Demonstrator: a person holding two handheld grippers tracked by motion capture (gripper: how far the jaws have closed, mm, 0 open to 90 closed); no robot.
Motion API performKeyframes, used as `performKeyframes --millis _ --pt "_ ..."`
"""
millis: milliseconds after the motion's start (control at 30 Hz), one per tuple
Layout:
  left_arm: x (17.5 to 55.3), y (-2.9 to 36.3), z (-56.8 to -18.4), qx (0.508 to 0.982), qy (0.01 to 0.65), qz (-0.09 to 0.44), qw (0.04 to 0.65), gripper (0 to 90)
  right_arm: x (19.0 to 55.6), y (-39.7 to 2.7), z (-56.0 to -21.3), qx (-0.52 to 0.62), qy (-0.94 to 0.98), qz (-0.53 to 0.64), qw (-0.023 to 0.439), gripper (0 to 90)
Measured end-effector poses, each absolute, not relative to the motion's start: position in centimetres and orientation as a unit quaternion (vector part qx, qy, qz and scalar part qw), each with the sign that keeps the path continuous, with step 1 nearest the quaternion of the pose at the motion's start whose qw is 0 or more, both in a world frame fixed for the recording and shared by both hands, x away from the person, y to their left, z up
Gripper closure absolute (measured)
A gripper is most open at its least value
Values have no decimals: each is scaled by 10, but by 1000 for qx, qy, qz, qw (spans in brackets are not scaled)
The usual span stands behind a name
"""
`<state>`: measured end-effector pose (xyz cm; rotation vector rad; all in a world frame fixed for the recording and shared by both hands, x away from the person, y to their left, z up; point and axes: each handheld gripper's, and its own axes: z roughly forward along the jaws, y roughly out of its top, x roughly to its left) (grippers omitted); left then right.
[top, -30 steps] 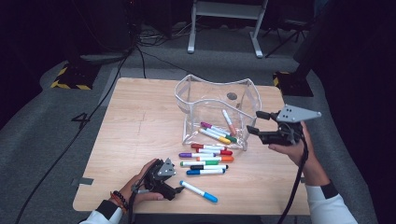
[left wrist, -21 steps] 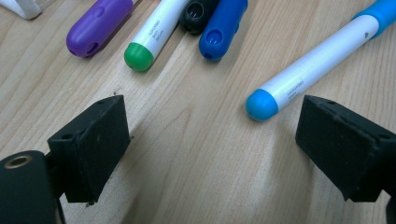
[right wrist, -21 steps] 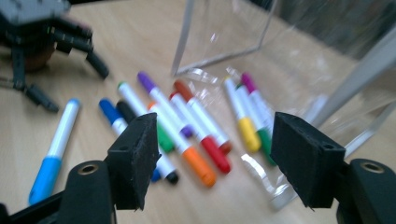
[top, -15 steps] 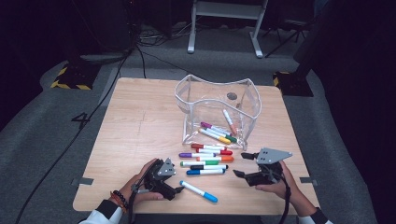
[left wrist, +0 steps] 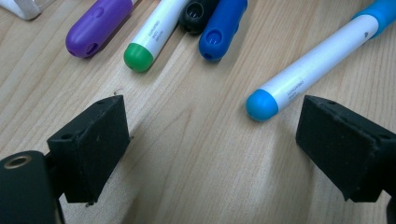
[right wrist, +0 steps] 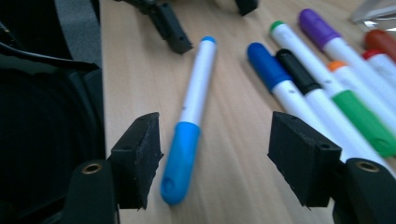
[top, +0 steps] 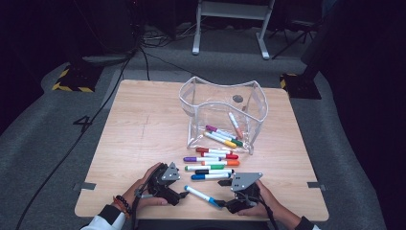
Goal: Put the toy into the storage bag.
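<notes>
Table (top: 143,124): pale wood, seen from above, the person's hands coming in at its near edge.
Clear bin (top: 253,103): stands toward the far right of the table, with several markers lying inside against its near wall.
Row of markers (top: 210,163): lies on the wood just in front of the bin, caps purple, red, orange, green, black and dark blue.
Left gripper (top: 184,195): rests low at the near edge, jaws wide apart with bare wood between them; the light blue marker's tail end lies just ahead of its right jaw.
Right gripper (top: 221,203): low over the table, its jaws have just been closing a little yet stand apart, not pressing anything.
Light blue marker (right wrist: 189,126): lies alone on the wood between both grippers, its capped end between the right gripper's jaws, close beside one pad.
</notes>
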<state>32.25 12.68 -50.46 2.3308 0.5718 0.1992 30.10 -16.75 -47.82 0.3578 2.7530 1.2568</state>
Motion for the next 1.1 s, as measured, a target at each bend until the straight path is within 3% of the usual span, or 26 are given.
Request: performKeyframes --millis 133,333,633,1100 --pt "323 127 -505 904 221 77 359 98 294 -154 -485 94 913 396 40 359" --pt "323 127 -504 904 220 77 358 98 300 -153 -496 87 918 382 62 457" --pt "323 127 -504 904 220 77 357 98 317 -167 -498 92 913 393 59 739" --pt "323 127 -505 904 219 76 358 97 322 -179 -485 58 922 378 56 753"
